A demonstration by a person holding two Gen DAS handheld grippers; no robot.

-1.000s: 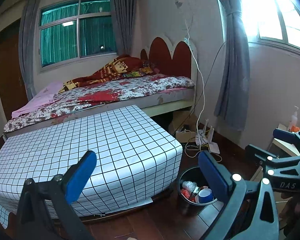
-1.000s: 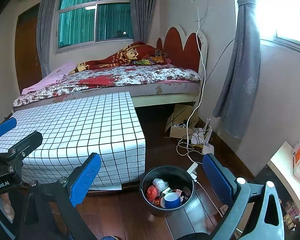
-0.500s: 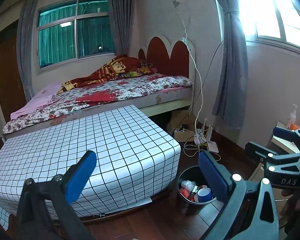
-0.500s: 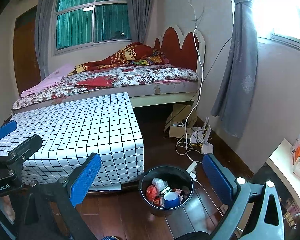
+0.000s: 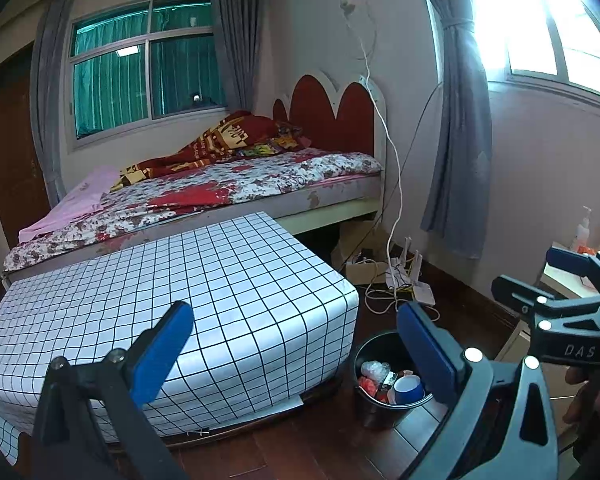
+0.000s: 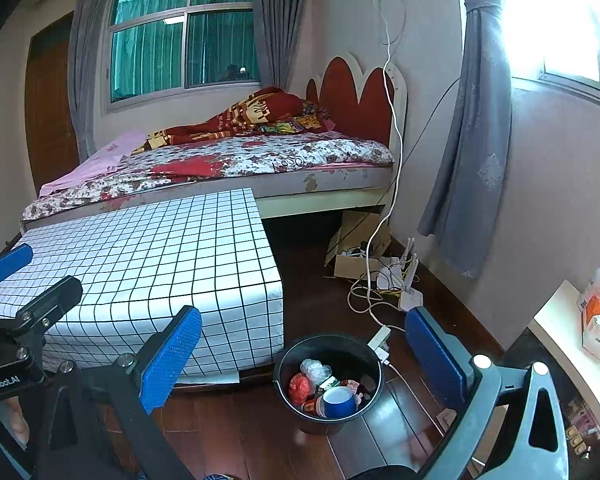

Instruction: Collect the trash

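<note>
With both claws spread wide and holding nothing, I look along the left gripper (image 5: 296, 356) in the left wrist view: its blue-padded fingers frame the lower middle of the frame, and between them, at lower right, stands the round black plastic trash bucket (image 5: 370, 406) on the dark wooden floor (image 5: 300, 452). It already holds a blue-and-white cup (image 5: 408, 389), a clear crumpled wrapper and something red. The low table draped in white black-gridded cloth (image 5: 204, 292) fills the centre left, its top bare as far as I can see, with the floral-covered bed (image 5: 236, 184) behind it in mid-frame. The right gripper (image 5: 576, 276) shows at the right edge, also open.

From the right wrist view, the right gripper (image 6: 302, 356) is spread just as wide, and the bucket (image 6: 296, 400) sits at lower centre, directly between its pads, near the table's corner. White cables and a small router (image 6: 406, 284) lie tangled on the floor at centre right; a cream side shelf (image 6: 560, 320) with a pump bottle occupies the lower right.

I judge the collecting to be at or near its end, or between pickups: no loose trash is plain in either view. The next move calls for scanning the floor and table for any remaining scrap before lowering a claw.
</note>
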